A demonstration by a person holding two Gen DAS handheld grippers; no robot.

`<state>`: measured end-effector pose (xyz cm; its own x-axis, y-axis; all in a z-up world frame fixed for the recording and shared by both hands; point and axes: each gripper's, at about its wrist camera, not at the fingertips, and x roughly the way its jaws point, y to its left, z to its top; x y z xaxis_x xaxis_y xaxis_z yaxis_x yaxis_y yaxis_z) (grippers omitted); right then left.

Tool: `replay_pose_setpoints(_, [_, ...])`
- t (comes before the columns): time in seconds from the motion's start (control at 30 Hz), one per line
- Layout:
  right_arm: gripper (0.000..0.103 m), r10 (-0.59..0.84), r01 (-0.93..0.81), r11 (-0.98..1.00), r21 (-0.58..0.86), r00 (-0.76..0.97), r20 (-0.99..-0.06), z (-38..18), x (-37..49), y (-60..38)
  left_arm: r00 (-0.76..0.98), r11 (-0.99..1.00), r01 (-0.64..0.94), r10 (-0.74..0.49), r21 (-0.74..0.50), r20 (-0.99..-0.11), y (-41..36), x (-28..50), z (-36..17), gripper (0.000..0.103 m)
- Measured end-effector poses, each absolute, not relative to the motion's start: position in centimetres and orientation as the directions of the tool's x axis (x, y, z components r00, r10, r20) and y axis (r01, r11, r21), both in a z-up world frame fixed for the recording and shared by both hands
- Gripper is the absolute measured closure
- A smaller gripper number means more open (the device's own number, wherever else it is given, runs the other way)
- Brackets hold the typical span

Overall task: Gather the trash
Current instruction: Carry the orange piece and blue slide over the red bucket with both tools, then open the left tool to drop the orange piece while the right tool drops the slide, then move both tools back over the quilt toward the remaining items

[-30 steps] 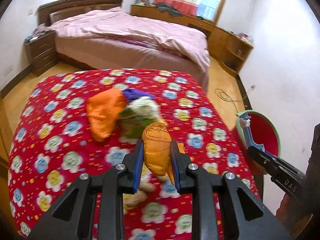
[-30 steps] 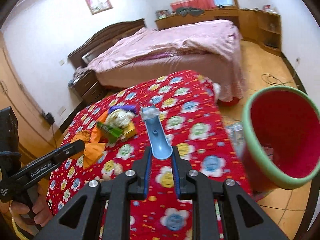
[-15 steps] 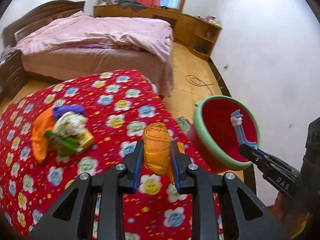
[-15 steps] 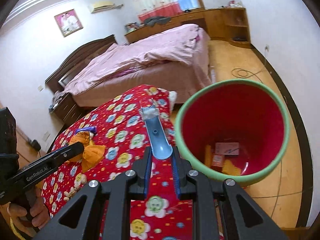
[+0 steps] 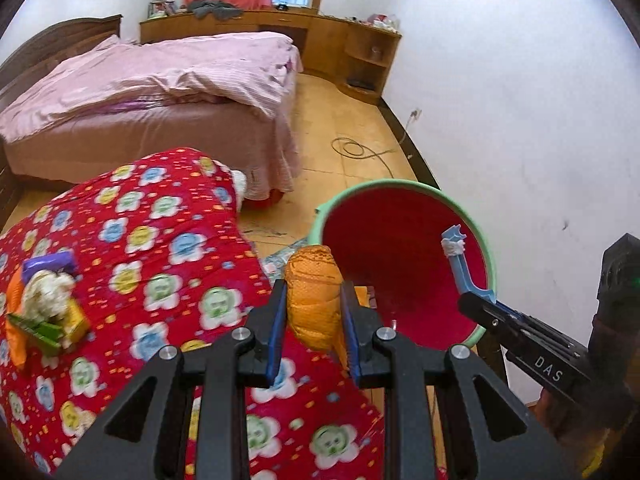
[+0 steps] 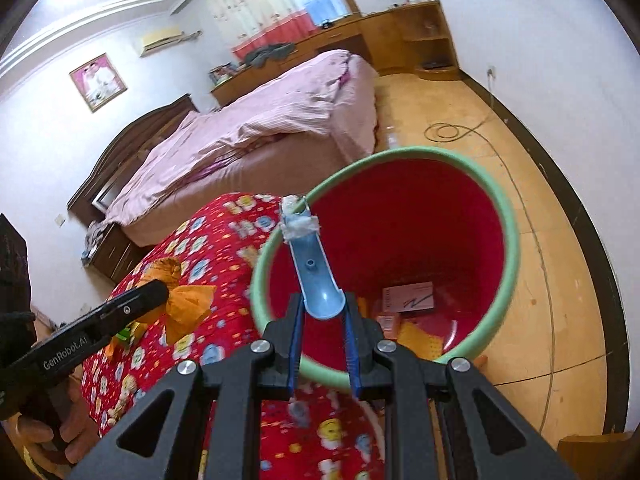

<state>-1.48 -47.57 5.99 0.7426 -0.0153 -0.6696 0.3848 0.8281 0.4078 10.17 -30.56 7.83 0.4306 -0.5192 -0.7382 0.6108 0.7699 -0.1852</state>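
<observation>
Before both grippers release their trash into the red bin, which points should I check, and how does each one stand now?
1. Left gripper grips the orange wrapper: ok.
2. Right gripper grips the blue plastic piece: ok.
3. Blue piece over the red bin opening: ok.
4. Orange wrapper over the opening: not ok, it appears beside the rim.
5. Room left in the bin: ok, only some cartons at the bottom.
6. Bin standing steady: cannot tell.

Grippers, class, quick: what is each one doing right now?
Left gripper: shut on an orange wrapper.
Right gripper: shut on a blue plastic piece.
</observation>
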Motion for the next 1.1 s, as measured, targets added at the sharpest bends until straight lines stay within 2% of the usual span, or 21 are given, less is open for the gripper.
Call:
replay_pose_setpoints(0.43, [0.082,-0.071,0.475,0.777,0.414,0.719,-0.691,3.7,-2.0,-53.6,0.339,0.708,0.683,-0.525,-0.18,-0.78,-38.2,10.9,4.8,0.077])
replay_pose_setpoints(0.5, [0.082,-0.071,0.478,0.776,0.411,0.714,-0.696,3.5,-1.7,-54.1,0.333,0.702,0.692,-0.517,-0.168,-0.789,-39.0,11.1,4.4,0.073])
replay_pose_setpoints(0.57, [0.082,-0.072,0.481,0.777,0.406,0.709,-0.701,3.4,-1.3,-54.5,0.326,0.699,0.696,-0.513,-0.166,-0.794,-39.4,11.2,4.1,0.064])
replay_pose_setpoints(0.63, [0.082,-0.072,0.484,0.777,0.403,0.704,-0.706,3.3,-1.1,-54.7,0.318,0.699,0.694,-0.514,-0.173,-0.797,-39.6,11.3,3.8,0.061])
replay_pose_setpoints(0.87, [0.081,-0.064,0.478,0.778,0.408,0.706,-0.705,3.5,-0.7,-54.4,0.315,0.713,0.675,-0.513,-0.192,-0.798,-39.1,12.2,3.6,0.061])
replay_pose_setpoints(1.1, [0.073,-0.081,0.483,0.772,0.414,0.72,-0.689,4.0,-1.6,-53.7,0.331,0.72,0.664,-0.525,-0.202,-0.784,-37.1,11.7,4.5,0.061])
